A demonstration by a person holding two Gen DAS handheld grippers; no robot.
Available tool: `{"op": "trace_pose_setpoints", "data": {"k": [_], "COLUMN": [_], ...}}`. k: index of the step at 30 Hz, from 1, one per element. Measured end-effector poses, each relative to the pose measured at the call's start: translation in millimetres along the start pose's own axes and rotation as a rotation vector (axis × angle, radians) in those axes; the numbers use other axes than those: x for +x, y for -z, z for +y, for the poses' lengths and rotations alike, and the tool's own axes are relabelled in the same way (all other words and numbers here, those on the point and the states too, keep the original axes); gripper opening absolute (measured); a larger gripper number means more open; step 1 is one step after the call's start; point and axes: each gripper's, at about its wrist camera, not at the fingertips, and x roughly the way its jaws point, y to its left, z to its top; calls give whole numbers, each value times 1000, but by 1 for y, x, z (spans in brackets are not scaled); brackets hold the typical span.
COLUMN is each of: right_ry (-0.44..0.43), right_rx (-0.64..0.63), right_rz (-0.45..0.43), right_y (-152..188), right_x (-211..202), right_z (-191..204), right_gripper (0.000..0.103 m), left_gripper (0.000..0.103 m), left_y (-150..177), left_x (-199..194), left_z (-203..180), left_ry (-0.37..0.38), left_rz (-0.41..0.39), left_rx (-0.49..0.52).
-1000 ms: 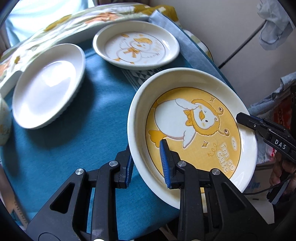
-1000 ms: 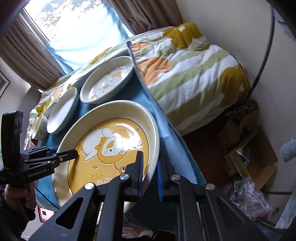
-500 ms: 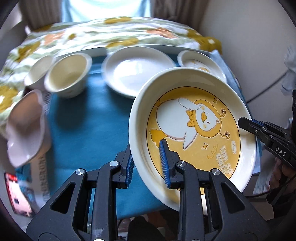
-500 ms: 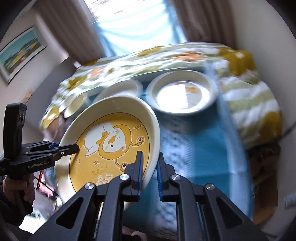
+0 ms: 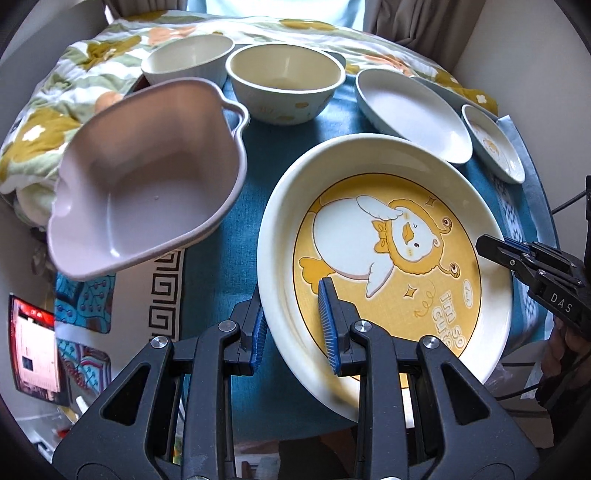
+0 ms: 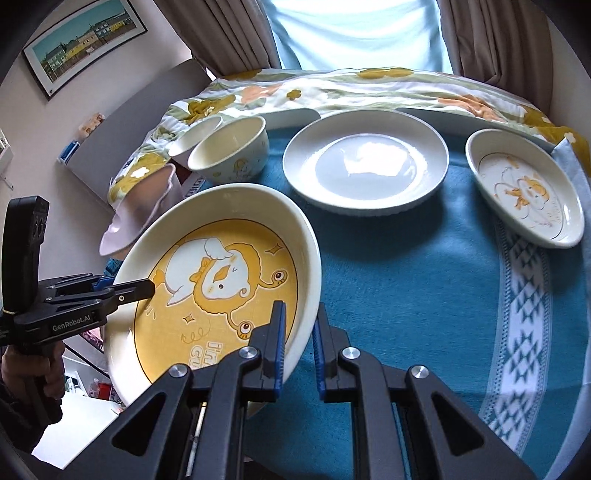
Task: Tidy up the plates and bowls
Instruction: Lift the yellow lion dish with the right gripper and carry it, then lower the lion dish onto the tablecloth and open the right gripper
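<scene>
Both grippers hold a large cream plate with a yellow duck picture (image 5: pixel 388 254) above the blue tablecloth (image 5: pixel 229 258). My left gripper (image 5: pixel 293 325) is shut on its left rim. My right gripper (image 6: pixel 299 343) is shut on its right rim, with the plate (image 6: pixel 221 280) tilted. The right gripper also shows in the left wrist view (image 5: pixel 495 251), and the left gripper in the right wrist view (image 6: pixel 144 288). On the table stand a plain white plate (image 6: pixel 365 162), a small duck plate (image 6: pixel 524 192), a cream bowl (image 5: pixel 284 81), a white bowl (image 5: pixel 188 59) and a pink handled bowl (image 5: pixel 147 192).
A flowered quilt (image 6: pixel 332 88) lies behind the table below a curtained window (image 6: pixel 354 33). A framed picture (image 6: pixel 85 44) hangs on the left wall. A white patterned band (image 6: pixel 524 321) crosses the blue cloth at the right.
Both grippers have swung left with the big plate. The bowls and pink bowl have come into view and the two other plates have shifted right.
</scene>
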Motion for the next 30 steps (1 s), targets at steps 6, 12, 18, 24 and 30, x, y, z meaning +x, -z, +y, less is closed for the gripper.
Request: {"op": "trace_pose_setpoints", "data": {"k": [6, 12, 18, 24, 30], "right_ry": [31, 71, 102, 102, 132], "right_rx": [20, 42, 59, 91, 100], "right_rz": [-4, -11, 6, 28, 34], "right_y": [6, 5, 5, 1, 0], "right_x": [18, 20, 21, 22, 18], "right_z": [-1, 4, 6, 4, 3], "right_gripper": [12, 12, 12, 12, 15], "left_gripper": [23, 23, 23, 24, 57], "left_y": [-3, -3, -3, -4, -6], "left_x": [23, 26, 27, 25, 25], "left_z": [4, 8, 7, -1, -3], "left_ry": [16, 38, 46, -8, -54], "left_rz": [-7, -5, 4, -4, 5], "left_rx": [27, 24, 32, 61, 60]}}
